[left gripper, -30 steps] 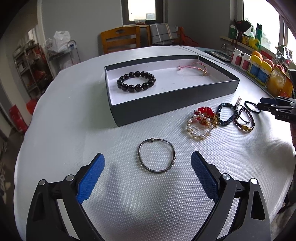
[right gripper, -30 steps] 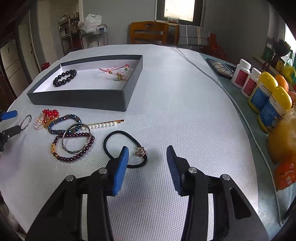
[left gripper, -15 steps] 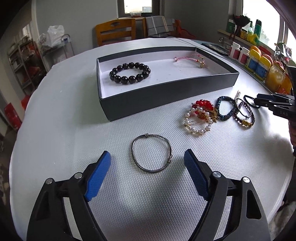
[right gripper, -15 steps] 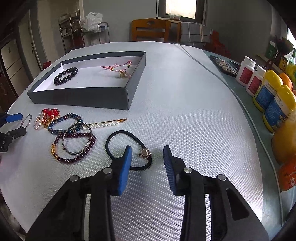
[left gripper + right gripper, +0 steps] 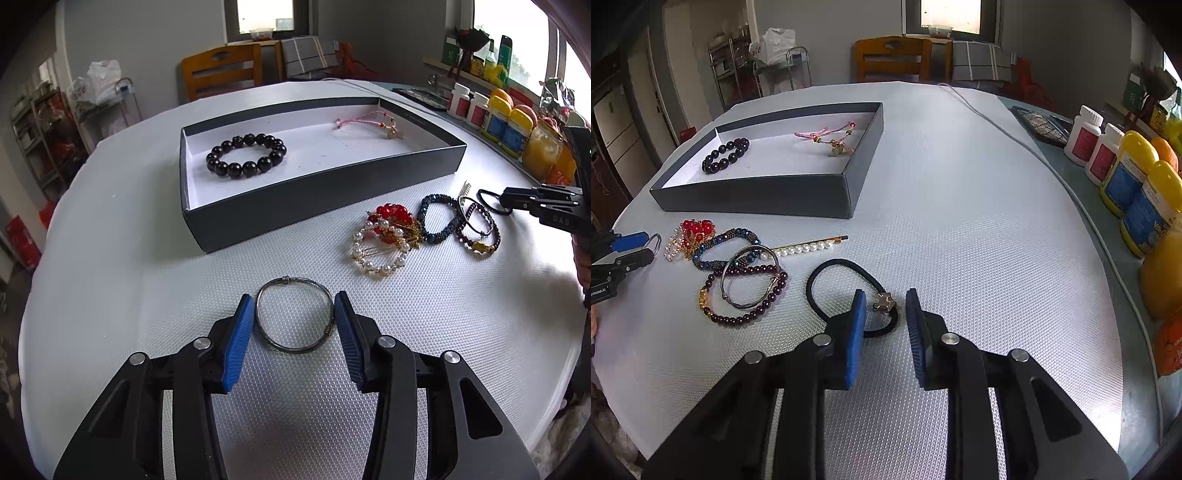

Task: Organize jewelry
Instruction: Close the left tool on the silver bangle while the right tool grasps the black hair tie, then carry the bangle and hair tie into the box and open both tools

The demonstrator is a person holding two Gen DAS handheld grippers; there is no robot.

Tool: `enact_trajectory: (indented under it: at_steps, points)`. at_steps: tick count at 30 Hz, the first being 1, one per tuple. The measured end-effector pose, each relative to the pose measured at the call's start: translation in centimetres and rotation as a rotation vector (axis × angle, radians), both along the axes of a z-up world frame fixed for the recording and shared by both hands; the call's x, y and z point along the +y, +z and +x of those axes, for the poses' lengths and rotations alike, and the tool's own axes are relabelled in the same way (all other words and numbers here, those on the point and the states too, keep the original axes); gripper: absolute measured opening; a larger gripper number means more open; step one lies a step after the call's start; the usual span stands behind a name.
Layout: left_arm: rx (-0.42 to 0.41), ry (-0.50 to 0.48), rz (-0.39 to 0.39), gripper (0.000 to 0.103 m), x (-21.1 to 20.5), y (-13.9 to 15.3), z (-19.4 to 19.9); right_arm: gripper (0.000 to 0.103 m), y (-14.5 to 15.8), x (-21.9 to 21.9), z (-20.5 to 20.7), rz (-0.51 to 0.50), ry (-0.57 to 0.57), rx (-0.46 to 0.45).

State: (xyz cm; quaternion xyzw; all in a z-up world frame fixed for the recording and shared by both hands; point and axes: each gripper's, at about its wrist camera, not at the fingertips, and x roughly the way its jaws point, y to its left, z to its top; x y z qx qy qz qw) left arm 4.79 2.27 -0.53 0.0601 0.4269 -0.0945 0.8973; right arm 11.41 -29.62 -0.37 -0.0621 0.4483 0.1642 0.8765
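Both pairs of jaws have narrowed over the last second, so two pick-ups look under way at once. The left hand-held gripper, wide open a moment ago, is closing on the silver bangle that lies flat on the tabletop; its blue pads stand just beside the ring at 9 and 3 o'clock, nearly touching, and whether they press yet I cannot tell. The right hand-held gripper is closing too, with the star charm of the black hair tie between its pads but not yet pinched. Neither piece has left the surface.

The dark box, at 12 o'clock from the bangle, holds a black bead bracelet on its left and a pink cord bracelet at its far right; the middle is bare. The other loose bracelets lie at 2 o'clock from the bangle
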Motion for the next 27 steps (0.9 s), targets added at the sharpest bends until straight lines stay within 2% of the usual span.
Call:
enact_trajectory:
  at_steps: [1, 7, 12, 21, 27]
  points:
    - [0.000, 0.000, 0.000, 0.047, 0.0, 0.0, 0.0, 0.013, 0.0, 0.1, 0.0, 0.000, 0.005, 0.000]
    - [0.000, 0.001, -0.010, 0.047, 0.0, 0.0, 0.0, 0.013, 0.1, 0.3, -0.2, -0.005, 0.009, -0.008]
    - [-0.006, 0.002, -0.024, 0.046, 0.2, 0.4, -0.4, 0.013, 1.3, 0.2, -0.6, 0.016, 0.016, -0.045]
    - [-0.093, -0.014, -0.015, 0.047, 0.1, 4.1, -0.8, 0.013, 6.6, 1.3, -0.7, 0.000, 0.051, -0.176]
    - [-0.139, -0.001, -0.016, 0.047, 0.8, 7.0, 1.9, 0.013, 9.6, 2.8, 1.1, 0.012, 0.065, -0.242]
